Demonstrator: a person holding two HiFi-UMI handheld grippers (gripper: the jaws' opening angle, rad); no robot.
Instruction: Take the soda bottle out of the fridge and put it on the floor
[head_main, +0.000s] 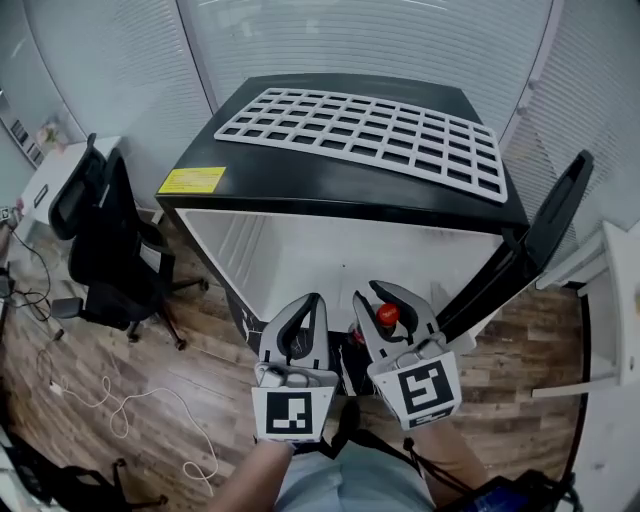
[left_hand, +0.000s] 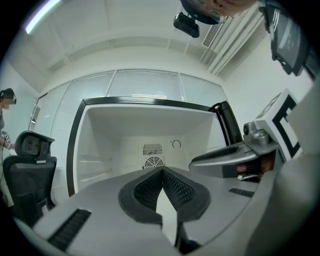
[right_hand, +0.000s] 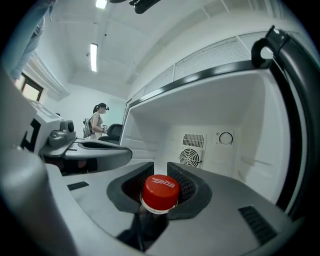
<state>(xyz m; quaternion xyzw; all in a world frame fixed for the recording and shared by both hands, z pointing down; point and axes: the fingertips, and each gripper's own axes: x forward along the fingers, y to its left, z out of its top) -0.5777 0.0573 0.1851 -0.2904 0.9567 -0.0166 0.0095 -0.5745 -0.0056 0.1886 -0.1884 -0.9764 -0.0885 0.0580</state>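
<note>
Red cap (right_hand: 160, 191) marks the soda bottle (right_hand: 150, 225). It hangs by its neck in the right gripper (right_hand: 160, 170), whose ribbed pads (right_hand: 187, 186) are clamped just under the cap. Gripping below the cap ring looks deliberate: the flare gives the pads a ledge, so the dark body cannot slip downward.

Left gripper (left_hand: 162, 170): fingers pressed together at the tips, nothing between them. It sits just beside the right one at its 9 o'clock and carries no load. Judged to be parked there, clear of the bottle.

Position, head view: both grippers are at 6 o'clock, in front of the fridge (head_main: 300, 178), which stands at 12 o'clock. The door (head_main: 545, 235) is swung wide toward 2 o'clock, which leaves the mouth open for withdrawal. The white cavity looks bare, and a wire shelf (head_main: 365, 135) lies on top of the cabinet, presumably to make room for an upright bottle. The bottle appears to be at or just outside the threshold; I cannot tell exactly which.

Wooden floor (head_main: 130, 350) shows at 7 to 9 o'clock, with an office chair (head_main: 100, 230) at 9 o'clock and a loose white cable (head_main: 120, 410) at 8 o'clock. Set-down is not yet done. Judged best spot: bare boards near 6 o'clock, away from the cable so the base lands flat.
</note>
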